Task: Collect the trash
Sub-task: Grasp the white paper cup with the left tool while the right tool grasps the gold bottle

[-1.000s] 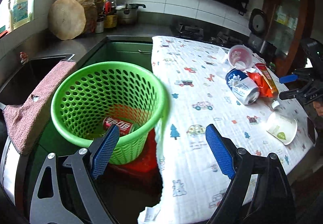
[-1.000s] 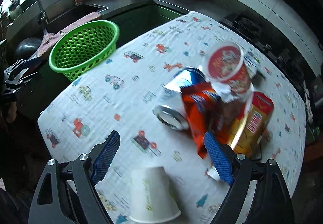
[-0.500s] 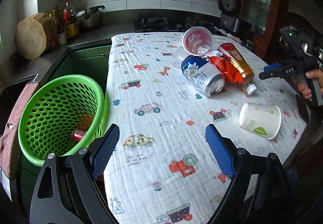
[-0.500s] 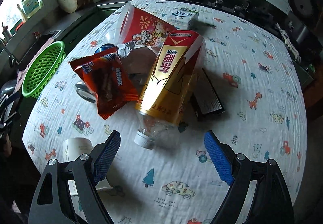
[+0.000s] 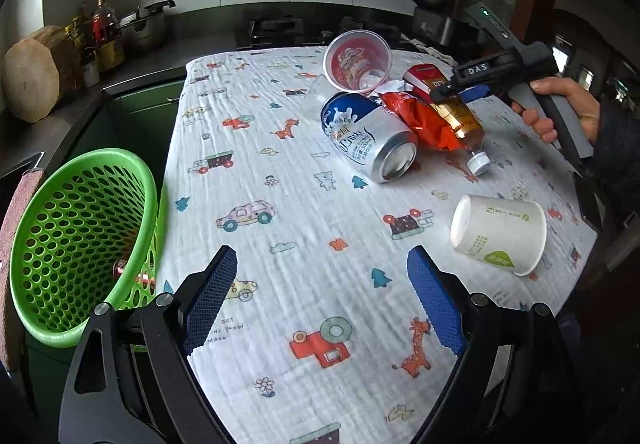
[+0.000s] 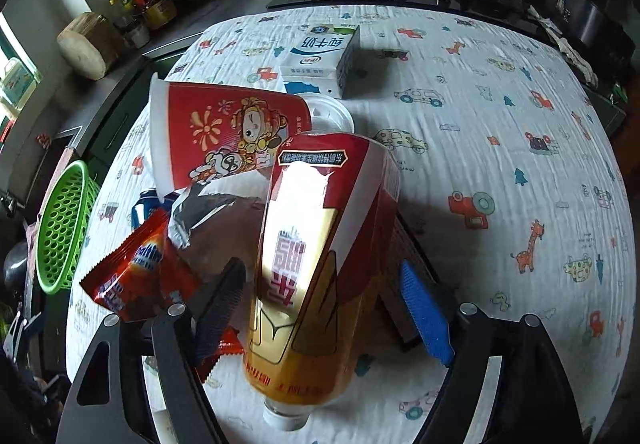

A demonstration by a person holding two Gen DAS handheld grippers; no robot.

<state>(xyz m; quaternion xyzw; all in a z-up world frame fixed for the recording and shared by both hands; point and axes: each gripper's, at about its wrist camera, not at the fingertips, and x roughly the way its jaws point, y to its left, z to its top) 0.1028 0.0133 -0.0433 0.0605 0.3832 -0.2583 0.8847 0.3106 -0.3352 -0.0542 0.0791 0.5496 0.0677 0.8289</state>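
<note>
A red-and-gold plastic bottle lies on the table between the open jaws of my right gripper; it also shows in the left wrist view. Beside it lie a red snack wrapper, a red paper cup, a blue-and-silver can and a white paper cup. My left gripper is open and empty above the near table edge. The green basket at the left holds a red can.
A milk carton and a flat black object lie on the printed tablecloth. A pink towel hangs left of the basket. The counter behind holds a wooden block, bottles, a pot and a stove.
My right gripper has moved in over the bottle, which now lies between its jaws. My left gripper has swung right, away from the basket and over the table.
</note>
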